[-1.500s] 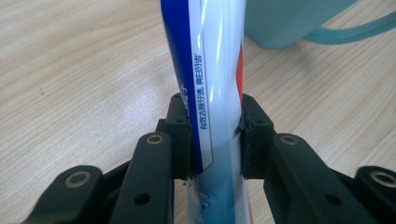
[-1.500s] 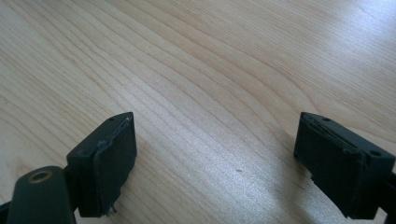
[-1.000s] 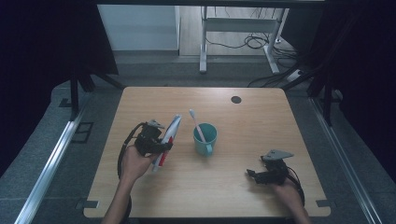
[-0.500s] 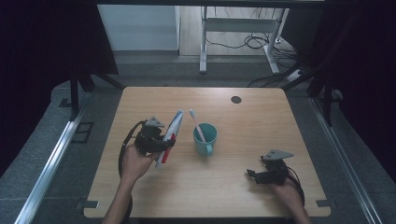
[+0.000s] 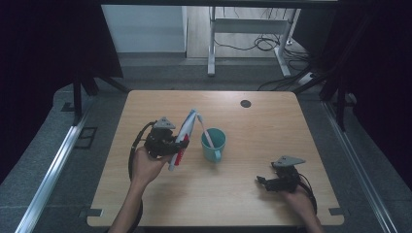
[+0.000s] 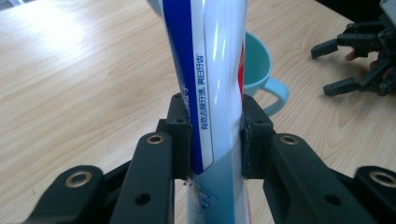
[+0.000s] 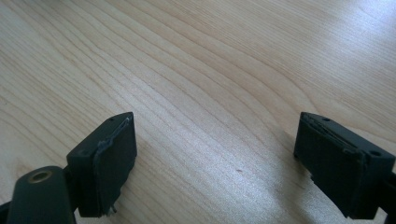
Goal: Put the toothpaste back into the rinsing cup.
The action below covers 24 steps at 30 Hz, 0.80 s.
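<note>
My left gripper (image 5: 179,144) is shut on a toothpaste tube (image 5: 184,136), white with blue and red print, lifted off the table and leaning toward the teal mug (image 5: 214,144). In the left gripper view the tube (image 6: 219,93) stands between both pads, with the mug (image 6: 259,74) behind it. A white toothbrush (image 5: 206,133) stands slanted in the mug. My right gripper (image 5: 265,183) rests low over the table near the front right, open, with bare wood between its jaws (image 7: 215,154).
The wooden table (image 5: 272,121) has a small black round hole cover (image 5: 245,103) near its far edge. Metal rails run along the floor at both sides. A desk frame and cables stand beyond the far edge.
My left gripper has risen a little with the tube and shifted slightly right toward the mug. The right gripper has stayed where it was.
</note>
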### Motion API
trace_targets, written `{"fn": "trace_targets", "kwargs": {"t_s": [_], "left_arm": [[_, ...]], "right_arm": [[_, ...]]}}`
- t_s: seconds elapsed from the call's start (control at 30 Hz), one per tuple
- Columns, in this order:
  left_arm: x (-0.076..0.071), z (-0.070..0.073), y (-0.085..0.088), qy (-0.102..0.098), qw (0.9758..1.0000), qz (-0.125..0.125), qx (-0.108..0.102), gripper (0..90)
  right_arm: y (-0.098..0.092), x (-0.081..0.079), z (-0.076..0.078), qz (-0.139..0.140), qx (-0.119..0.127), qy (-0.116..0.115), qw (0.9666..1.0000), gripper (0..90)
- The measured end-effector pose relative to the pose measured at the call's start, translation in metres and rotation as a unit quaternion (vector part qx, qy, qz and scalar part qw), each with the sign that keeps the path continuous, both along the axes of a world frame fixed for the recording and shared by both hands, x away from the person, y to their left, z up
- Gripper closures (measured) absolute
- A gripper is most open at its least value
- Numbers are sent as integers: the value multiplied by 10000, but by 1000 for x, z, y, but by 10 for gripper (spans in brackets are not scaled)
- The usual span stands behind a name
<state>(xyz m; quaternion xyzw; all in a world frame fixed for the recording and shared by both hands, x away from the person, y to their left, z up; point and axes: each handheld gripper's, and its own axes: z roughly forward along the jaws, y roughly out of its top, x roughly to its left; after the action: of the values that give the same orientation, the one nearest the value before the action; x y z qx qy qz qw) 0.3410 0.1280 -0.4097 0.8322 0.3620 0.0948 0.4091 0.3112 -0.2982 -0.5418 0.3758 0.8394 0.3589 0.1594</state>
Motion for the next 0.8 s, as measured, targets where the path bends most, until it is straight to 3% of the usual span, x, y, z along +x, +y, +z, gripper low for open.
{"fn": "trace_targets", "kwargs": {"t_s": [0.8], "left_arm": [[12, 26, -32, -338, 9992, -136, -173, 701]], "right_arm": [[0, 0, 0, -8, 10, -4, 10000, 132]]}}
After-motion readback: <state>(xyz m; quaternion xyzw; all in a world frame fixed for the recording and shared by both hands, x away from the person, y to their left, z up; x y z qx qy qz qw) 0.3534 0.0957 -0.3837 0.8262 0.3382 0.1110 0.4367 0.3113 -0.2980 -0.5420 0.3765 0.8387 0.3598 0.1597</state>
